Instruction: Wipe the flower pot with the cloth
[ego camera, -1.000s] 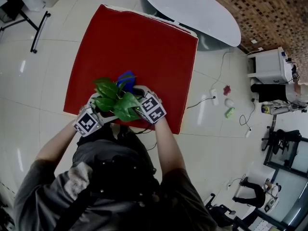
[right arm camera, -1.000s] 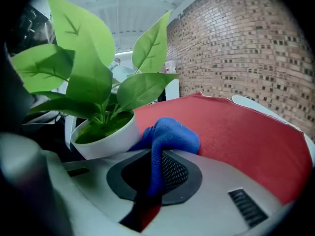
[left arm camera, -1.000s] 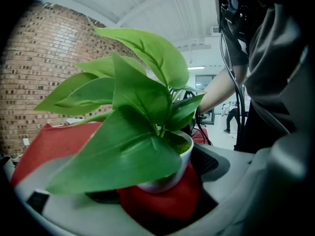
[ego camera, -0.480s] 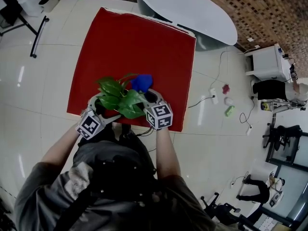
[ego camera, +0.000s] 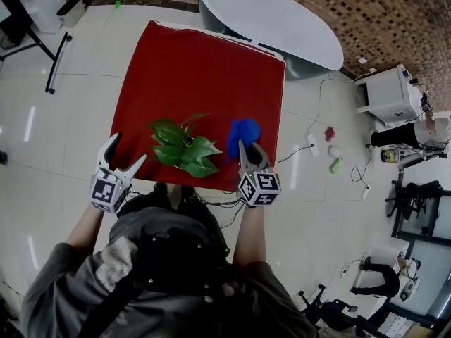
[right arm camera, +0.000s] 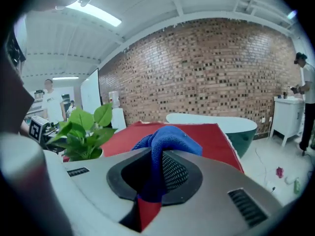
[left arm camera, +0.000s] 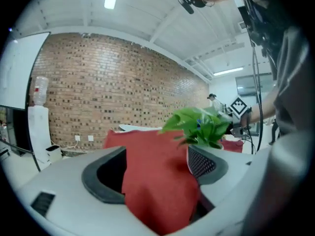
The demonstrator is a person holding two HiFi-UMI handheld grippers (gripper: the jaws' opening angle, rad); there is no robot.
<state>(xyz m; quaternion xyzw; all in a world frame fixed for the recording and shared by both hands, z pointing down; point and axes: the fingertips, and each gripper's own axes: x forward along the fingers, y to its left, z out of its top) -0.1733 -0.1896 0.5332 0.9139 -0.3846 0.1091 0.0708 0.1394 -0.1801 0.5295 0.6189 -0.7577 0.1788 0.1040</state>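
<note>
The potted plant (ego camera: 183,150) stands near the front edge of the red table (ego camera: 204,69); its leaves hide the pot from above. My left gripper (ego camera: 130,148) hovers left of the plant, apart from it. Its jaws are wide and closing a little, with nothing between them. In the left gripper view the gripper (left arm camera: 155,156) frames only red tabletop, and the plant (left arm camera: 199,127) shows past the right jaw. My right gripper (ego camera: 244,145) is right of the plant, shut on a bunched blue cloth (ego camera: 244,132). The cloth (right arm camera: 165,146) bulges out over the right gripper's jaws (right arm camera: 157,166), with the plant (right arm camera: 86,132) to its left.
A white oval table (ego camera: 268,13) stands behind the red one. Cables (ego camera: 296,150) and small objects (ego camera: 335,153) lie on the floor to the right, near a white cabinet (ego camera: 387,94). A black stand (ego camera: 56,44) is at the far left. A person (right arm camera: 305,97) stands by the brick wall.
Both grippers have drawn away from the plant: the left swung out to the left with nothing in it, and the right carried the blue cloth off to the right.
</note>
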